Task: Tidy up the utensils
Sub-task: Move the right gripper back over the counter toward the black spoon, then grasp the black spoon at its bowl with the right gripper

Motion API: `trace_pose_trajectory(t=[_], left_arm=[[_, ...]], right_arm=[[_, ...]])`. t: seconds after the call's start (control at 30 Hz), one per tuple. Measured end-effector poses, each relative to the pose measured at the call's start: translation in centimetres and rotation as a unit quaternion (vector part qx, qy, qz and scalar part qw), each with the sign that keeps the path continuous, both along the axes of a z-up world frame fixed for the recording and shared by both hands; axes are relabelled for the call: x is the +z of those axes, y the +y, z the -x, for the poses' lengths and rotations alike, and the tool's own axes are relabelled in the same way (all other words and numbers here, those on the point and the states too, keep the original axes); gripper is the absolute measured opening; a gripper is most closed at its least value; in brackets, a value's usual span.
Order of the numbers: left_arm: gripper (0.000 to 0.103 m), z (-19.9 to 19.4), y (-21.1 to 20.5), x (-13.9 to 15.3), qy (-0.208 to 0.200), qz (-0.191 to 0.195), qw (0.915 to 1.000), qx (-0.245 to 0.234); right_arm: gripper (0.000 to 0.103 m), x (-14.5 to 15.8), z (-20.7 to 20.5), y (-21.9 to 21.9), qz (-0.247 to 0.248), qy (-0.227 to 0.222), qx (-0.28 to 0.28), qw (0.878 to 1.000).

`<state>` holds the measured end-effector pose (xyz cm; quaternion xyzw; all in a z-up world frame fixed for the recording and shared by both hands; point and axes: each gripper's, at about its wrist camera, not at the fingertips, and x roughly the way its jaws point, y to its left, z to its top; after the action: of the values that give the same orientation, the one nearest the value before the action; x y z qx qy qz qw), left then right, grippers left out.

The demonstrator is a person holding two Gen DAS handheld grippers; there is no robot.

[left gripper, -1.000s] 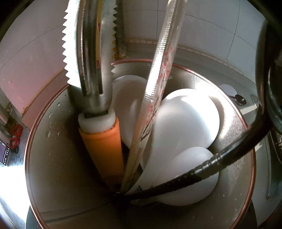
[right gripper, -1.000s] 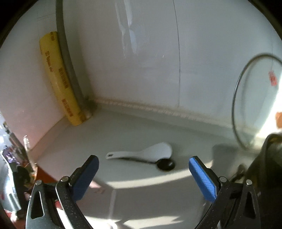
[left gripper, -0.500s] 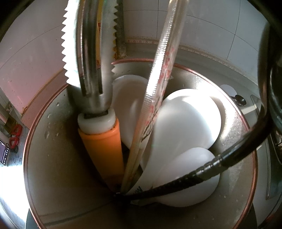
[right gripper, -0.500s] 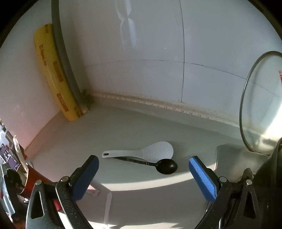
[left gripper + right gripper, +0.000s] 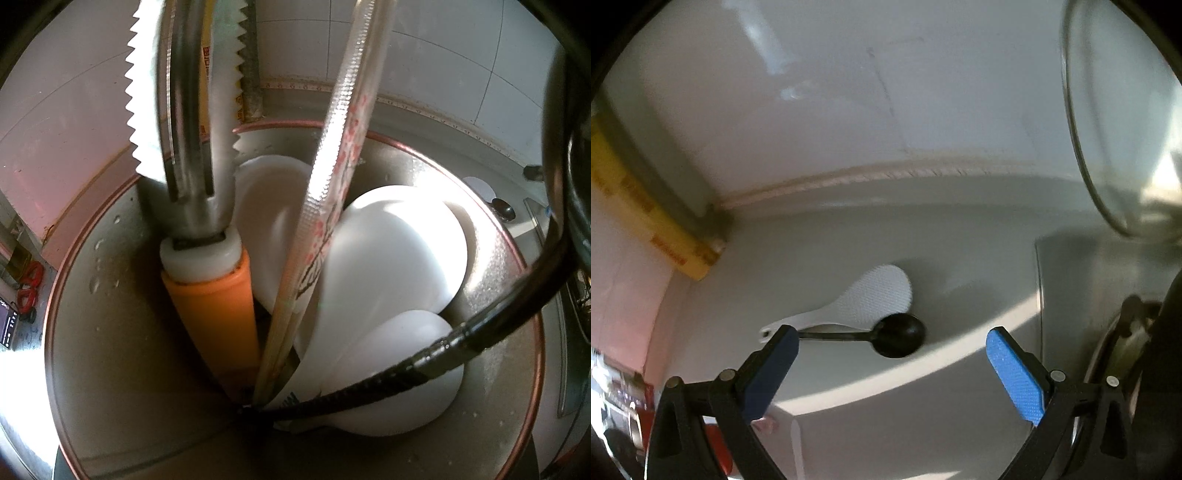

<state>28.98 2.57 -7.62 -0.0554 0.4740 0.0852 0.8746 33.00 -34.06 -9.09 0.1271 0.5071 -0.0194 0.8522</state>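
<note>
A white countertop [image 5: 923,243] runs to a tiled wall, with a yellow roll [image 5: 646,218] standing in the corner and a glass pot lid [image 5: 1115,122] leaning at the right. The left wrist camera looks straight down into a round steel utensil holder [image 5: 110,350] with a copper-coloured rim. Inside it stand white plastic spoons [image 5: 391,266], serrated metal tongs [image 5: 192,122] with an orange handle, a clear patterned stick that is probably chopsticks [image 5: 332,158], and a black ladle [image 5: 480,332] whose handle curves up and out at the right. The left gripper's fingers are outside this view; it reads as closed, though what it grips cannot be told. On the counter, a white rice paddle [image 5: 864,299] and a black spoon [image 5: 886,336] lie side by side, touching. The right gripper [image 5: 890,350] hangs above them with its blue pads [image 5: 1015,376] spread wide and holding nothing, the black spoon lying between them in view.
</note>
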Motion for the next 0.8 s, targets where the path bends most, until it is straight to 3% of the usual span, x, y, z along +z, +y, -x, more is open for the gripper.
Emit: trace_pose_trajectory(t=[0.27,0.63,0.8], left_arm=[[0.09,0.0,0.2,0.0,0.0,0.001,1.0,0.0],[0.09,0.1,0.1,-0.1,-0.001,0.002,1.0,0.001],[0.09,0.1,0.1,-0.1,-0.001,0.001,1.0,0.001]], right_arm=[[0.081,-3.4,-0.6,-2.2,-0.064,0.045,-0.044,0.996],[0.037,-5.4,-1.1,-2.9,-0.089,0.06,-0.064,0.992],[0.025,-5.7,-1.0,-3.1,-0.092,0.057,-0.077,0.991]])
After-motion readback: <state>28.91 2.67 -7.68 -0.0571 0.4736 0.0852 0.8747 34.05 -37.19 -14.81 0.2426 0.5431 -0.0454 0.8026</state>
